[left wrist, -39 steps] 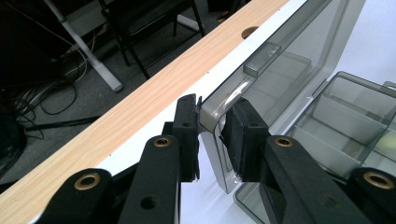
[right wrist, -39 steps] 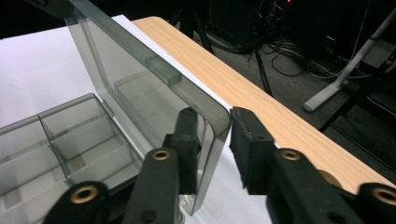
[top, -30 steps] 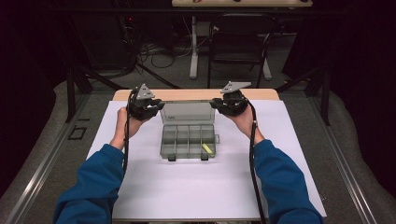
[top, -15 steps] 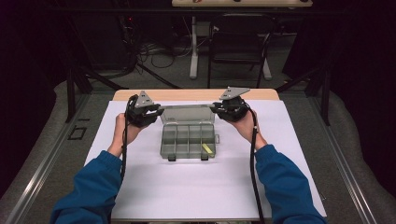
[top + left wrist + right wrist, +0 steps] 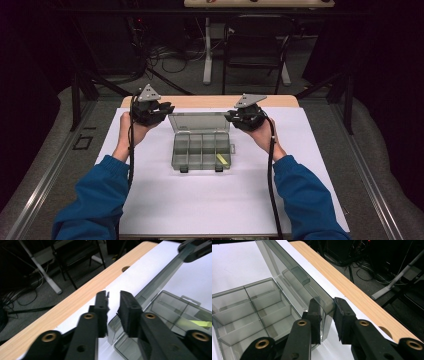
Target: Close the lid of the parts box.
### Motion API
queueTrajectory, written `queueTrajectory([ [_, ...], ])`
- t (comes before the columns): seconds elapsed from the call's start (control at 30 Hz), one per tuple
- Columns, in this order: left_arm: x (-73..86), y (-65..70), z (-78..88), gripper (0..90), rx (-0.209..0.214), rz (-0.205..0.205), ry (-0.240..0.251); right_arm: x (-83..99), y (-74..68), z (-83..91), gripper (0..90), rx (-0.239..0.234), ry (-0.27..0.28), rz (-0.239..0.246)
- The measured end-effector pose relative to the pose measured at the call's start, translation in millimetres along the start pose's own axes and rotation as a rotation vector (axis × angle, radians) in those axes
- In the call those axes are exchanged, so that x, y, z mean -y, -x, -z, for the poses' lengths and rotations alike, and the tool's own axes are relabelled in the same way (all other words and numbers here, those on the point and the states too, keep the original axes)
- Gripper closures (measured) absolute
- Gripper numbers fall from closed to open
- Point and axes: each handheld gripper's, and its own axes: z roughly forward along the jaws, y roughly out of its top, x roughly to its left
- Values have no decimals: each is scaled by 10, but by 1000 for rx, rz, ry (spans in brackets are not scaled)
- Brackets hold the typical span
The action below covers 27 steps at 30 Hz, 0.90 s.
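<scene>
When viewed from lower frame upward: box point(image 5: 201, 150) at centre on white sheet point(image 5: 200, 205), yellow piece point(image 5: 221, 159) in front-right cell. Behind, lid point(image 5: 200, 122) upright, right corner pinched by right gripper point(image 5: 230, 118), probably to hold it open. Upper left, left gripper point(image 5: 169, 107): narrow, jaws just closing, nothing between, just off lid's corner.
</scene>
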Motion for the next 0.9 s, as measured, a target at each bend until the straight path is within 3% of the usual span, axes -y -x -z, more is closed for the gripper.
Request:
queueTrajectory([
  [0.2,12,15,-91,898,19,11,-30,7,14,32,737,-10,3,3],
  [0.4,44,45,-80,900,40,11,-37,-12,6,127,518,-43,34,-18],
  [0.47,63,61,-77,900,48,15,-33,-29,-4,177,511,-61,54,-25],
  [0.67,141,121,-71,900,58,11,-40,-63,-46,246,659,-64,93,-18],
  [0.77,195,163,-61,900,67,10,-39,-62,-53,259,743,-74,115,-42],
  [0.9,257,216,-55,900,70,-5,-33,-45,-77,211,834,-77,97,-52],
])
